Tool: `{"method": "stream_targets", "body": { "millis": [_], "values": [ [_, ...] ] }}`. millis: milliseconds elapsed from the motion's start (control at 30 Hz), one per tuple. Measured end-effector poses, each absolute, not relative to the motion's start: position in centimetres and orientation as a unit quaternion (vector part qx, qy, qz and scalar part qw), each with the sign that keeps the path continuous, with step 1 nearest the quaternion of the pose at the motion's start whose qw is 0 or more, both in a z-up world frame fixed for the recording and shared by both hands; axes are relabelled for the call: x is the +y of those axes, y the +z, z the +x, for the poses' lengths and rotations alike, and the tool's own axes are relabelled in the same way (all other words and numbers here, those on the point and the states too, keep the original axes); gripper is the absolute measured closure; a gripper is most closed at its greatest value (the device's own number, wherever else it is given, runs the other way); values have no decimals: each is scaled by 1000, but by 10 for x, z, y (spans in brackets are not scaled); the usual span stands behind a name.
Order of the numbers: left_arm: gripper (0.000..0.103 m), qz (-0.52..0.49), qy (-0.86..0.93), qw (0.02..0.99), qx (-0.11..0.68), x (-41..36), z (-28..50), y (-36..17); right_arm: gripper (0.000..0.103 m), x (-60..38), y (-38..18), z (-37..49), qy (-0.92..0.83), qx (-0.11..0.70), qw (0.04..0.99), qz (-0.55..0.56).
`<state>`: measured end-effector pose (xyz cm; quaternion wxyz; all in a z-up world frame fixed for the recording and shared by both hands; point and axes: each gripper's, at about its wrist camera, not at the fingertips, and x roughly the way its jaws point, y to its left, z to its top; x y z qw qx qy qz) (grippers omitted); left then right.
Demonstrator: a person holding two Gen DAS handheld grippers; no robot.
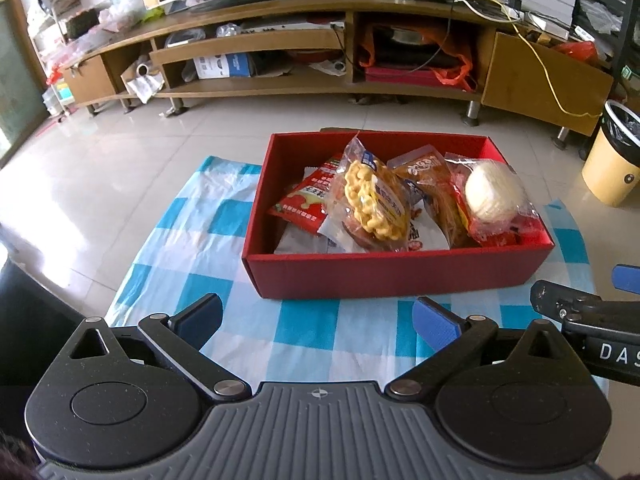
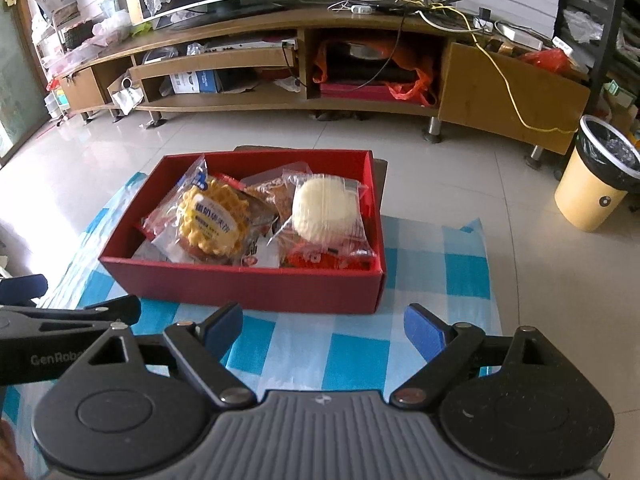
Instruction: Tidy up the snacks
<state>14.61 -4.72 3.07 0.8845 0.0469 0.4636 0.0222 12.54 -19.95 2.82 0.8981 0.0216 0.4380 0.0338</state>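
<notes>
left gripper (image 1: 318, 322): jaws wide apart, holding nothing, above the near part of the cloth.
right gripper (image 2: 323, 330): jaws wide apart, holding nothing, near the box's front wall.
red box (image 1: 394, 272): open-topped, on the blue-and-white checked cloth (image 1: 192, 248), far from both grippers' fingertips.
snacks: all inside the box; waffle pack (image 1: 370, 204) in the centre, tilted up; white round cake pack (image 1: 494, 194) at right; red sachet (image 1: 300, 204) at left.
background: wooden tv cabinet (image 1: 540, 76) far; yellow bin (image 1: 612, 160) far right.

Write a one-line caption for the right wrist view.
Open right gripper hovers over blue-checked cloth before a red box of wrapped snacks.
</notes>
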Motion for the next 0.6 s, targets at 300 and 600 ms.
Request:
{"method": "stream_targets", "body": {
  "millis": [300, 600],
  "values": [
    [1, 55, 14, 886, 461, -50, 120, 30, 18, -198, 28, 98, 34, 437, 899, 24],
    [1, 60, 3, 884, 464, -48, 89, 29, 18, -198, 26, 60, 36, 438, 898, 37]
  ]
}}
